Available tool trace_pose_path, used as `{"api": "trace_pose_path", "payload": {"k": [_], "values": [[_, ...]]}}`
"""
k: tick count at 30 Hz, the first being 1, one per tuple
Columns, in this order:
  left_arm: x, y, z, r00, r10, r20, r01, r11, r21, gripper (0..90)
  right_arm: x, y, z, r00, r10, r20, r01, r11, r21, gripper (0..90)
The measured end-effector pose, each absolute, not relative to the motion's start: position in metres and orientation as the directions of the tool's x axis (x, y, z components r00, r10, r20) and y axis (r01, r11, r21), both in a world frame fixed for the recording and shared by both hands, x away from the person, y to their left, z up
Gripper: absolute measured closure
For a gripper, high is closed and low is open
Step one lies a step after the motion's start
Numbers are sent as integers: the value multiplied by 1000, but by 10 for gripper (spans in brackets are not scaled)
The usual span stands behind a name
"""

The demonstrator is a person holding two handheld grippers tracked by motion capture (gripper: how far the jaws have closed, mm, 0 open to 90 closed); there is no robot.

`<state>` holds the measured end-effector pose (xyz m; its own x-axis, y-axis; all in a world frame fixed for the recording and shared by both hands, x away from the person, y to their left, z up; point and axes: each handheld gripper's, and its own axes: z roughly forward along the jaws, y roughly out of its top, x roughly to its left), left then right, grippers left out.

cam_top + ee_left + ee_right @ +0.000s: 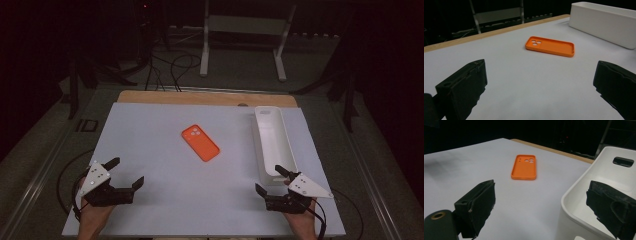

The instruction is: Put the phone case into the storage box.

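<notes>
An orange phone case (200,143) lies hollow side up, with its camera holes toward the far end, near the middle of the white table sheet (165,195). It lies well ahead of both grippers (550,46) (524,167). A long white bin (274,145) stands along the right side, empty as far as I can see. My left gripper (127,171) rests at the front left, open, with nothing between its jaws (540,82). My right gripper (268,178) is open at the bin's near end, one jaw over the bin's rim (544,202).
A strip of wooden tabletop (200,97) shows beyond the sheet's far edge. Behind the table a white frame stand (245,30) and loose cables (175,65) are on the floor. A small dark object (87,125) lies off the table's left edge.
</notes>
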<state>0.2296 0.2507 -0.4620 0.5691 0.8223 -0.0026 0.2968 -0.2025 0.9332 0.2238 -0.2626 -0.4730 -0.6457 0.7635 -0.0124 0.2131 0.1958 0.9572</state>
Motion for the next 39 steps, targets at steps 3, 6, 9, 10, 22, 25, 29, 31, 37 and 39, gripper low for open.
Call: {"api": "trace_pose_path", "payload": {"k": [3,6,9,10,22,25,29,31,37,39], "values": [[232,247,-460,574,819,-1,301,-210,930,0,224,-263,-474,-639,769,-18,214,200,956,87],[234,243,-458,582,813,-5,303,-211,929,0,223,-262,-474,-640,768,-20,210,200,957,87],[237,240,-456,587,810,-16,308,-205,929,0,223,-262,-474,-641,767,-21,208,200,957,87],[238,240,-455,588,809,-21,311,-202,929,0,223,-261,-475,-638,770,-20,207,197,958,87],[253,227,-448,597,802,-27,328,-214,920,0,224,-261,-477,-627,779,-12,209,183,961,87],[257,224,-446,597,802,-19,330,-223,917,0,224,-260,-477,-626,780,-10,210,181,961,87],[261,220,-445,599,801,-19,333,-227,915,0,223,-259,-477,-624,782,-13,209,184,960,87],[263,218,-445,601,799,-17,332,-231,914,0,223,-259,-478,-623,782,-10,211,180,961,87],[269,214,-446,604,797,-17,340,-238,910,0,222,-259,-478,-621,784,-7,212,177,961,87],[271,212,-446,606,795,-15,340,-242,909,0,222,-260,-478,-621,784,-10,212,180,961,87]]}}
